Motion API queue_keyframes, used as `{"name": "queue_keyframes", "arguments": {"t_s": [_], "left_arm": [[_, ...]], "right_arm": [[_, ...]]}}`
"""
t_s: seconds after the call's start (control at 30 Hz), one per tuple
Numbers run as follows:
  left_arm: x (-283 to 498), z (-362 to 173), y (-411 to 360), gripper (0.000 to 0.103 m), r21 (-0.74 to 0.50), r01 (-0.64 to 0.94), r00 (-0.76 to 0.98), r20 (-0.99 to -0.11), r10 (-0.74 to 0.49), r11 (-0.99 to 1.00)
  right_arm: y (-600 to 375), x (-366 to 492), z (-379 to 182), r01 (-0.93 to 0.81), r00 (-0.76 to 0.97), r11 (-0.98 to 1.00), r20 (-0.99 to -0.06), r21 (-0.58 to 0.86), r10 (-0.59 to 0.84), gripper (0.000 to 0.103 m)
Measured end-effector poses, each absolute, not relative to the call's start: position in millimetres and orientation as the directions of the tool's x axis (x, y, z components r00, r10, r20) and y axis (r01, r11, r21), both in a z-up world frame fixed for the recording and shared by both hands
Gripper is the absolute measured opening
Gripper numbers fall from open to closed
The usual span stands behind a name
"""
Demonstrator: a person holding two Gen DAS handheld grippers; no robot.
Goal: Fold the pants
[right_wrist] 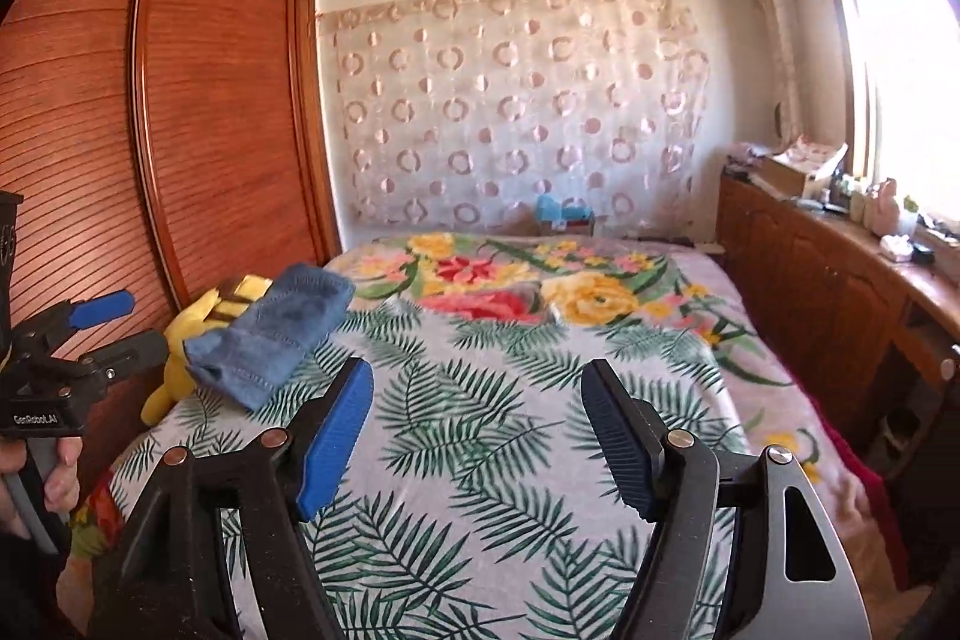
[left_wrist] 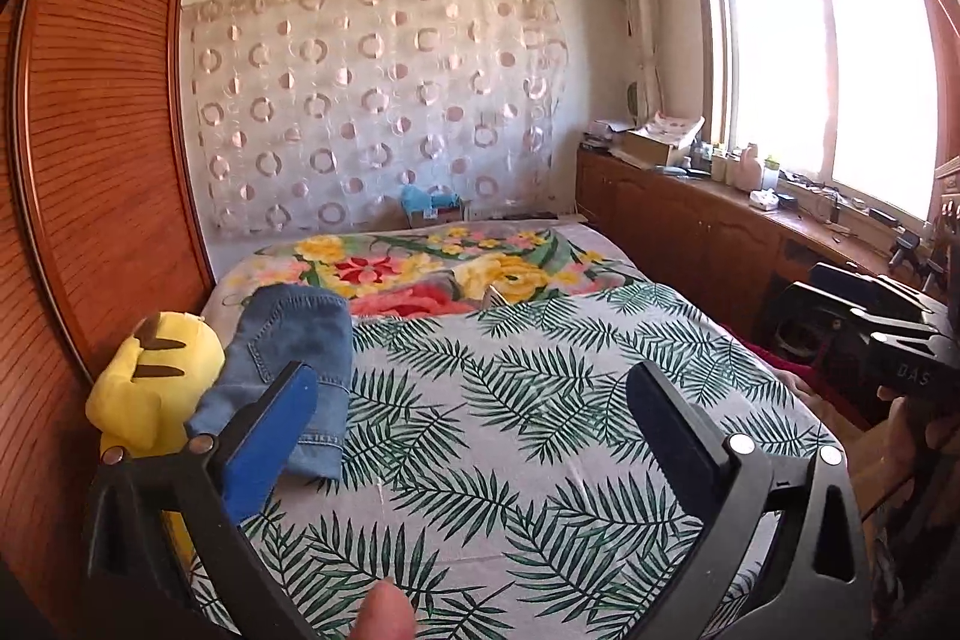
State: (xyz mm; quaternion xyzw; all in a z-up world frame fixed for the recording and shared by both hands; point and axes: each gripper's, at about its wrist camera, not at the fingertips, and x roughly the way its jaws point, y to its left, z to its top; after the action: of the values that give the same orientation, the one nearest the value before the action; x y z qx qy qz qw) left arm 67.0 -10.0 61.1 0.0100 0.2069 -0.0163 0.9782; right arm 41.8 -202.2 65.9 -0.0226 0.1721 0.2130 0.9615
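Blue denim pants [left_wrist: 294, 358] lie folded in a compact bundle at the left side of the bed, partly resting on a yellow plush toy [left_wrist: 150, 382]. They also show in the right wrist view [right_wrist: 270, 334]. My left gripper [left_wrist: 471, 400] is open and empty, held above the palm-leaf sheet, with its left finger in front of the pants. My right gripper [right_wrist: 477, 400] is open and empty above the middle of the bed, to the right of the pants. The left gripper also shows at the left edge of the right wrist view [right_wrist: 102, 334].
The bed has a leaf-print sheet [right_wrist: 480, 436] and a floral blanket [right_wrist: 510, 280] at the far end. A wooden wardrobe [right_wrist: 180, 130] stands at the left. A wooden cabinet [left_wrist: 708, 220] with clutter runs under the window at the right.
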Motion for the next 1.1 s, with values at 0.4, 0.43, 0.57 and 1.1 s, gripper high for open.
{"name": "queue_keyframes", "arguments": {"t_s": [0.4, 0.43, 0.57, 1.1], "left_arm": [[57, 73, -19, 0.103, -0.013, 0.027, 0.923, -0.383, -0.030, 1.000], [57, 73, -19, 0.103, -0.014, 0.027, 0.923, -0.384, -0.030, 1.000], [56, 72, -21, 0.103, -0.010, 0.022, 0.923, -0.385, -0.024, 1.000], [58, 66, -16, 0.103, -0.028, 0.009, 0.916, -0.400, -0.019, 1.000]], "right_arm": [[-206, 18, 67, -0.385, 0.875, 0.922, -0.306, 0.029, 0.375, 0.074], [-206, 20, 67, -0.385, 0.876, 0.923, -0.305, 0.028, 0.375, 0.074], [-203, 25, 66, -0.384, 0.878, 0.923, -0.303, 0.023, 0.372, 0.074], [-208, 28, 66, -0.390, 0.874, 0.920, -0.306, 0.023, 0.378, 0.074]]}}
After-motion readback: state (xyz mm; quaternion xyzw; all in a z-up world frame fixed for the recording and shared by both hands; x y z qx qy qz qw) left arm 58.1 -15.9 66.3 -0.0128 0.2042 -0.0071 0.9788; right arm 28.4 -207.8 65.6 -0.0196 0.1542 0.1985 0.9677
